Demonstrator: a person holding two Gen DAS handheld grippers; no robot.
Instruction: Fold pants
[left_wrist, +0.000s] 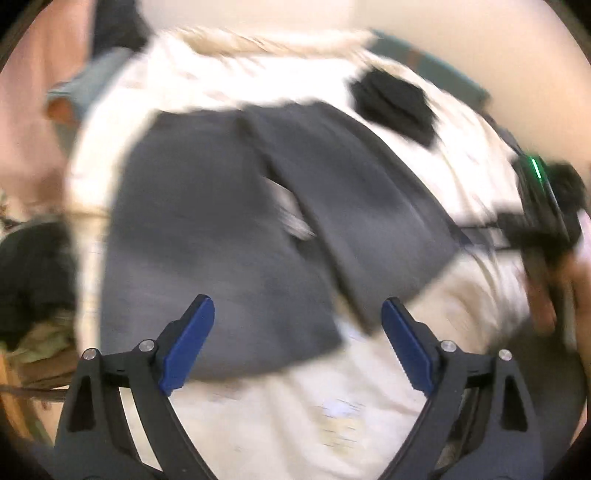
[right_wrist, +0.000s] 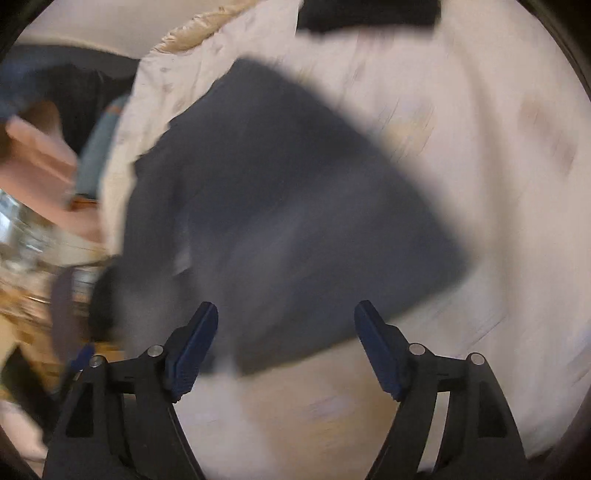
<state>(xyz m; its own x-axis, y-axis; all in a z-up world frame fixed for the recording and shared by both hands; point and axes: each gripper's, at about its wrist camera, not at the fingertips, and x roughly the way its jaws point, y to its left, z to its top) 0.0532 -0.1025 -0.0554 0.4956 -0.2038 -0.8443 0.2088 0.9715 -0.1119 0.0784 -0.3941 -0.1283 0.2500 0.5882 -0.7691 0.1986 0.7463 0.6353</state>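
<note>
The dark grey fabric pants (left_wrist: 229, 229) lie folded on the white quilted bed cover (left_wrist: 295, 413), directly ahead of and below both claws; no part of the cloth is held. The left claw (left_wrist: 297, 343) stands wide open, its blue pads (left_wrist: 188, 343) apart and empty, with the near edge of the pants showing just beyond the tips. The right claw (right_wrist: 286, 349) is likewise wide open with nothing between its jaws, and the pants (right_wrist: 280, 206) sit ahead of it as a roughly rectangular stack, one layer overlapping another. Both views are blurred by movement, so fine creases and the exact edge alignment cannot be judged. From the left wrist view the other handheld unit (left_wrist: 543, 206) appears far to the right of the left claw, clear of the garment. A small black item (left_wrist: 393, 105) rests on the bed cover well beyond the pants, apart from them. Assessment: the open, empty jaws above a flat-lying fold suggest a fold has been laid down and let go so the cloth settles under its own weight. The pants appear part-folded or near complete; a further fold may be needed.
</note>
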